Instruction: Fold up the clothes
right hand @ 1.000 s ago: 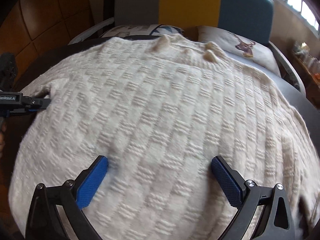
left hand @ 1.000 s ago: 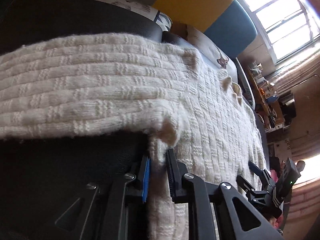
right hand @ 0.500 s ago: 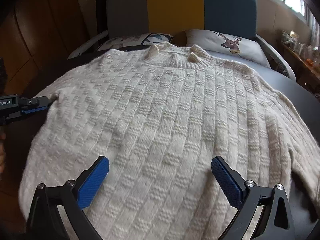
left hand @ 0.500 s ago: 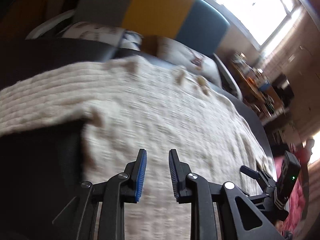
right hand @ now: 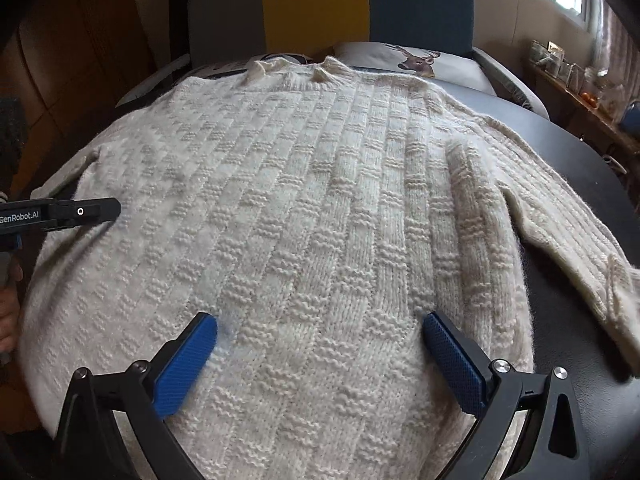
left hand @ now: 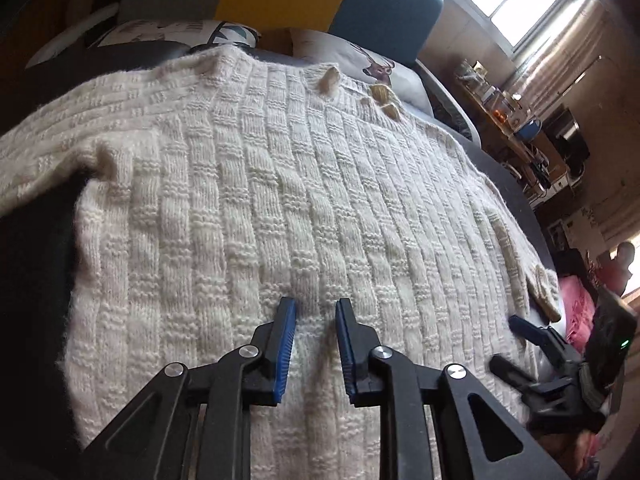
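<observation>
A dark padded surface (right hand: 568, 148) fills the frame edges. Spread flat across it, filling the centre of both views, lies a cream basket-weave knitted sweater (right hand: 304, 216), collar toward the top. The right gripper (right hand: 320, 354), low centre, hovers with jaws wide apart. The left gripper (left hand: 315, 344), bottom centre, shows a narrow gap, holding nothing.

We see our left gripper (left hand: 315, 346) as black angular linkage arms with silver screws and ribbed blue pads on its fingers (left hand: 285, 350). Our right gripper (right hand: 320, 364) matches, its pads dimpled; white "GenRobot.AI" lettering marks the left one's side.
</observation>
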A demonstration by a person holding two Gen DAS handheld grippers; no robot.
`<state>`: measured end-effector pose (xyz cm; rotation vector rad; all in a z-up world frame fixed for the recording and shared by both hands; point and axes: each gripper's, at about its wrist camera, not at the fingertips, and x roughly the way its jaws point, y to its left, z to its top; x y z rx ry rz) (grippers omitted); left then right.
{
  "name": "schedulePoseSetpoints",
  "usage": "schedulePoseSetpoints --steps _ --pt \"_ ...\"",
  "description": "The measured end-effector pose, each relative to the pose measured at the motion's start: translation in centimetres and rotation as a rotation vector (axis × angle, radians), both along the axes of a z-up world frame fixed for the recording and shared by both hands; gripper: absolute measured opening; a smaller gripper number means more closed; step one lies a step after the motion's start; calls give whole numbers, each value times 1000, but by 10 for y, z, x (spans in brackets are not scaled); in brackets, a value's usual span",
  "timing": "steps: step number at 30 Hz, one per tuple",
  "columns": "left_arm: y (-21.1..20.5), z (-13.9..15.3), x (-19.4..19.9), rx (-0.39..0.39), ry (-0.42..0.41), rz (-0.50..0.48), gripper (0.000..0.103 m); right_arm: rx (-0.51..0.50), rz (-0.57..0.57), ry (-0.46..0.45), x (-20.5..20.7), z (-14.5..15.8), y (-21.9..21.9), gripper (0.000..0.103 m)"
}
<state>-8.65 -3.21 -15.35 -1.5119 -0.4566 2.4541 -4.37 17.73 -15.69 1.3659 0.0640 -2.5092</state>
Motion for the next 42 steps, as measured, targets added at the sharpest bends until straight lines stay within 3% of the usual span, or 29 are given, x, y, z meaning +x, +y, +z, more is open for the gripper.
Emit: schedulePoseSetpoints --steps 4,11,14,15,17,19,21,28,30,33,36,39,42 --pt "5 -2 -1 -21 16 -12 21 -276 -88 0 13 17 47 103" --pt "-4 -2 0 17 11 -17 22 -439 -515 128 77 50 197 103" --pt "-5 -3 -1 31 7 -13 22 -531 -684 137 100 53 261 103" --pt "-5 -3 -1 33 4 -10 22 -475 -726 136 103 55 271 101" --pt "-4 -4 -1 33 -1 -6 22 -276 -737 163 103 63 273 85" --pt "-3 -4 -1 33 -4 0 22 -110 -673 171 94 68 264 83" --pt "-2 -4 -1 31 -5 7 22 -19 -591 162 76 69 254 82" --pt "8 8 -3 13 -18 30 22 28 -534 121 -4 57 251 82" --pt "18 24 -8 39 20 -8 22 41 -524 57 -31 44 252 82" --pt "60 50 -26 26 102 -148 24 80 -533 -18 -52 22 254 82" --pt "113 62 -52 3 128 -290 24 151 -529 8 -51 17 249 70" --pt "163 56 -84 -16 118 -378 25 158 -536 18 -46 20 255 59" --pt "199 48 -120 4 94 -427 25 165 -543 28 -41 22 260 39"
